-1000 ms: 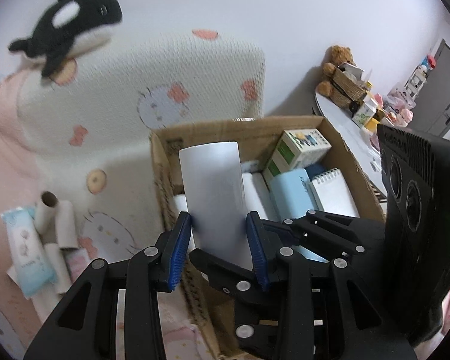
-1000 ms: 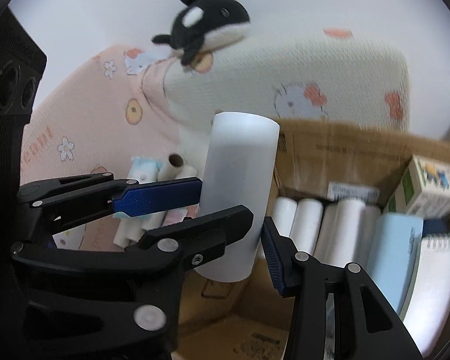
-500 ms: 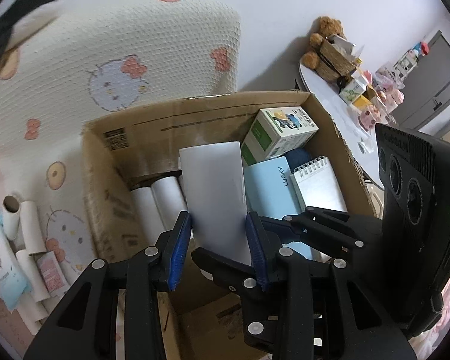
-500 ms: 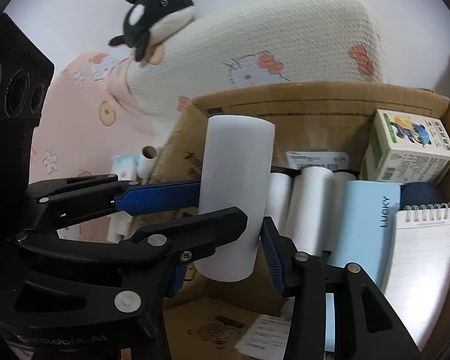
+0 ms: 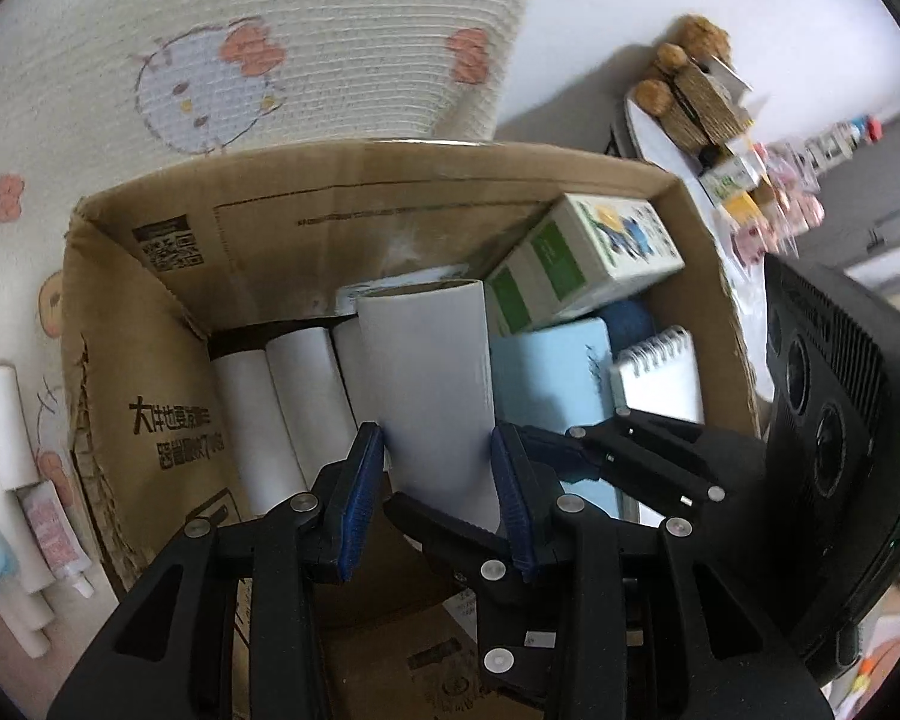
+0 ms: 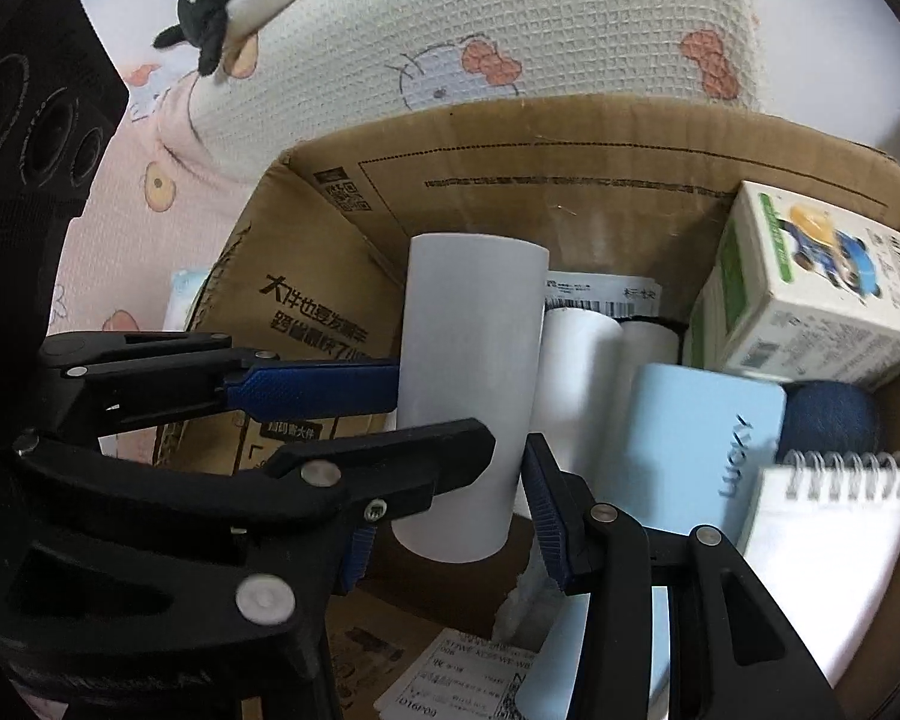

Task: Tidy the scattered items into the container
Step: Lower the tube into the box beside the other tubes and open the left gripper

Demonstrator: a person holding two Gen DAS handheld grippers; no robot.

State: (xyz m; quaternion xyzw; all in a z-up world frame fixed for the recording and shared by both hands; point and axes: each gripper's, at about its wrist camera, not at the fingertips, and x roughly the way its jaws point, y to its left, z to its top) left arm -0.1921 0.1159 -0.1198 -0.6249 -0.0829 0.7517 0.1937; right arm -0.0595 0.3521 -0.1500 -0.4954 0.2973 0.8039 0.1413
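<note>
**Paper rolls descend into the box**

Each hand-held gripper, left (image 5: 438,480) and right (image 6: 450,498), still clenching a white roll (image 5: 432,384), has dropped inside the cardboard box (image 5: 120,372); release comes next.

cardboard box (image 5: 120,396) right side crammed, near-left floor bare

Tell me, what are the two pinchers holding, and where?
The left gripper and the right gripper both squeeze one white paper roll by its lower half, with pads on its curved sides.
</note>
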